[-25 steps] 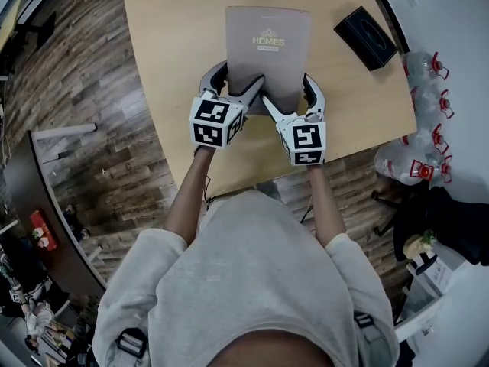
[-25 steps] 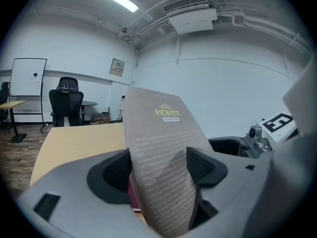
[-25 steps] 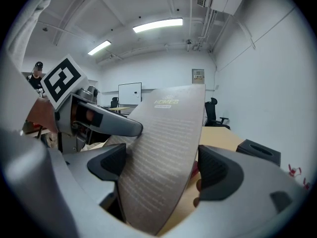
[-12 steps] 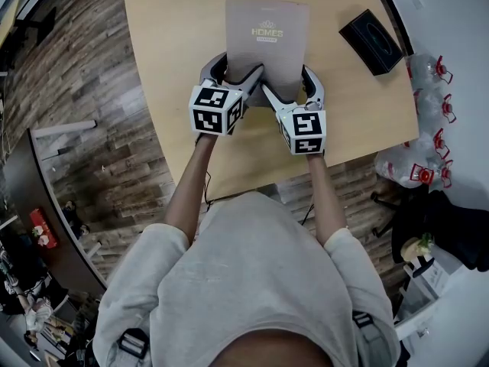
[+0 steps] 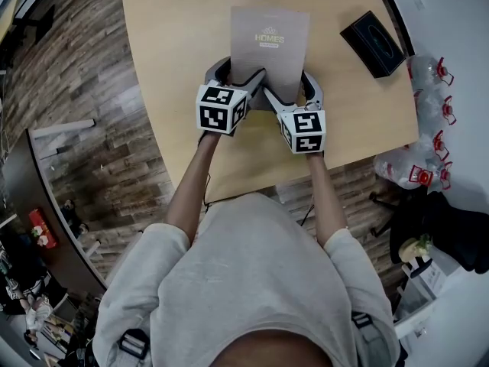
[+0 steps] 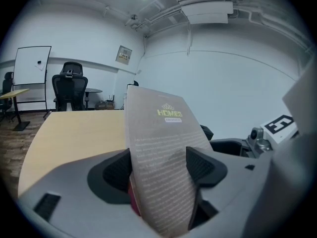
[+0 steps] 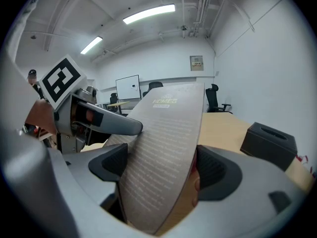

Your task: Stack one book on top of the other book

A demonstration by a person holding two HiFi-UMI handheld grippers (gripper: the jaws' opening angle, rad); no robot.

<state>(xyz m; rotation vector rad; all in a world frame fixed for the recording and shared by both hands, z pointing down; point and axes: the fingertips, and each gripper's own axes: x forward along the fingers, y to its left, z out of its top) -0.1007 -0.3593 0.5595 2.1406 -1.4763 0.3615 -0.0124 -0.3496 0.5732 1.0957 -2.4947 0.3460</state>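
While left gripper and right gripper each clamp its near end, the book extends lengthwise straight ahead of their fingers.

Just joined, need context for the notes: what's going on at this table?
A person holds tongs in each hand. The left tongs and the right tongs are both clamped on the near end of one grey-brown book, which is tilted up over the wooden table. A reddish edge shows under the book between the tongs; whether that is the second book can't be told. A black box sits untouched at the table's far right.
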